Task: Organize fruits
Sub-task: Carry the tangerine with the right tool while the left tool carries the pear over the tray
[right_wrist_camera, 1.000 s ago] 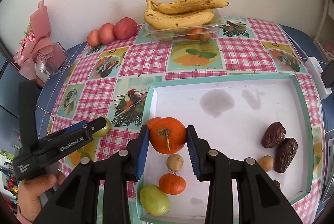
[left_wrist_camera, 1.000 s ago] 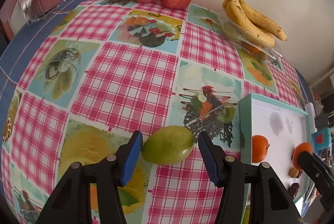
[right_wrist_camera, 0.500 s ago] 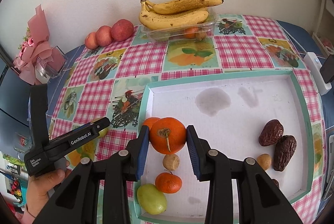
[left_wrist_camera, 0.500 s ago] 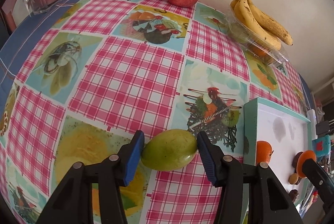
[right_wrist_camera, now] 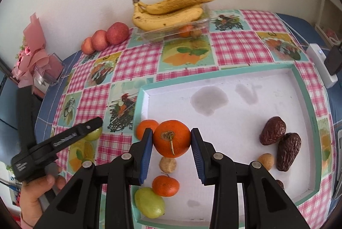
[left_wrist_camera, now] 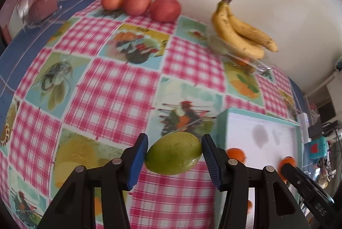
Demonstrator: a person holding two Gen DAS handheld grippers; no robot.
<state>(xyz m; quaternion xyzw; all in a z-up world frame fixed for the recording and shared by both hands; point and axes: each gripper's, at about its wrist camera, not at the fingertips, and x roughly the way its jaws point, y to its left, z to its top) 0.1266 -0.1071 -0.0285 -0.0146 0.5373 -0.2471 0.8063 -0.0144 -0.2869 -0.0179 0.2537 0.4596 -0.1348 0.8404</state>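
The left tool is clenched on a green fruit, which sits lengthwise between its blue pads, one pad pressing each end, above the checked cloth of the bench just left of the tray's near corner. The right tool grips an orange the same way, stem facing the camera, held over the left part of the teal-rimmed tray. Just below that orange in the tray lie a small tan fruit, a smaller orange and a second green fruit; another orange rests beside the left pad. Further right are two dark dates, touching. Beyond the tray, against the wall, bananas lie on a clear container and three red apples stand in a row.
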